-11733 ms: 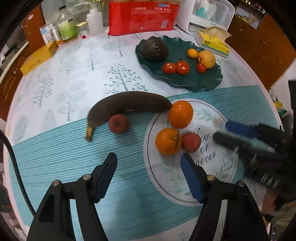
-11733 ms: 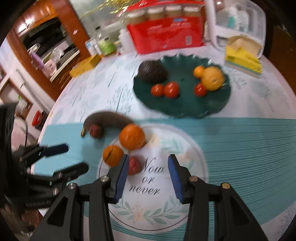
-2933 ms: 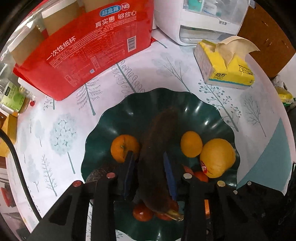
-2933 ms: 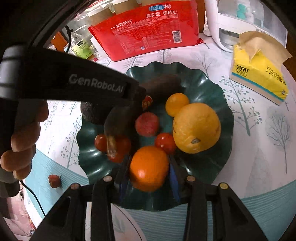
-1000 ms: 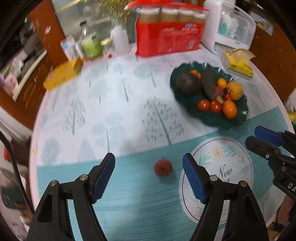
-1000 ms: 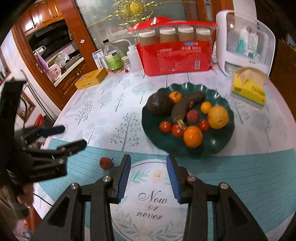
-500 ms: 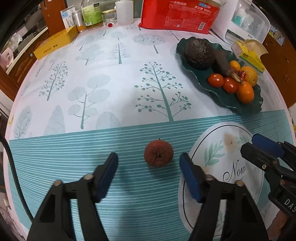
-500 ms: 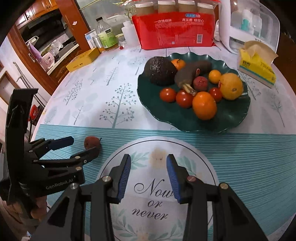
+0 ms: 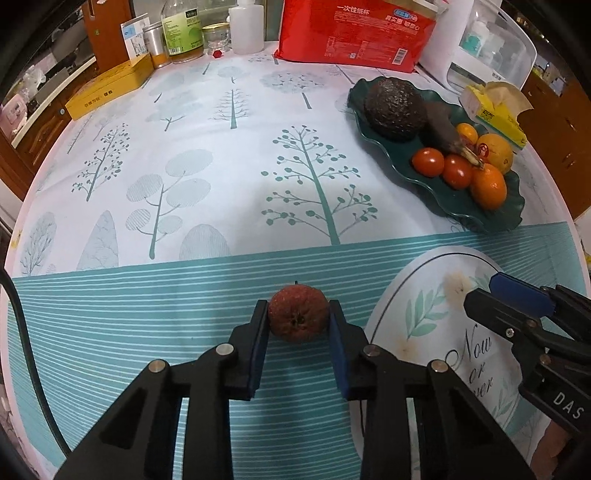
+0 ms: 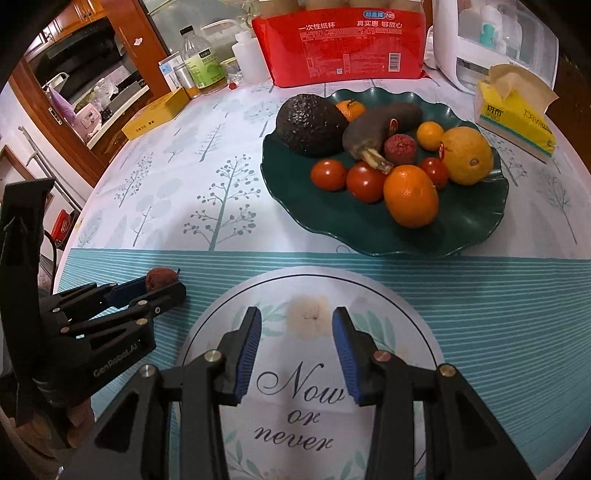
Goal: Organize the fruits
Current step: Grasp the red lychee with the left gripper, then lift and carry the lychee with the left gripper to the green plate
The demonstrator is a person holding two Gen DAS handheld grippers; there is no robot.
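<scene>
Loads of open tabletop (image 9: 184, 192) to the left and middle here, just the tree-print cloth with nothing on it, so a tool could sweep through there no problem. The striped teal band up front is mostly bare too. The right side is the tight bit: the green plate (image 10: 461, 225) is packed with fruit, with the avocado (image 10: 308, 125) sitting tall at its left edge. The back edge is walled off by the red pack (image 10: 343, 44), bottles (image 9: 181, 29) and a yellow box (image 9: 110, 90), with the tissue box (image 10: 517, 114) just beyond the plate. The right tool (image 10: 295, 350) hangs over the bare round print, the left tool (image 9: 298, 325) just beside it.
</scene>
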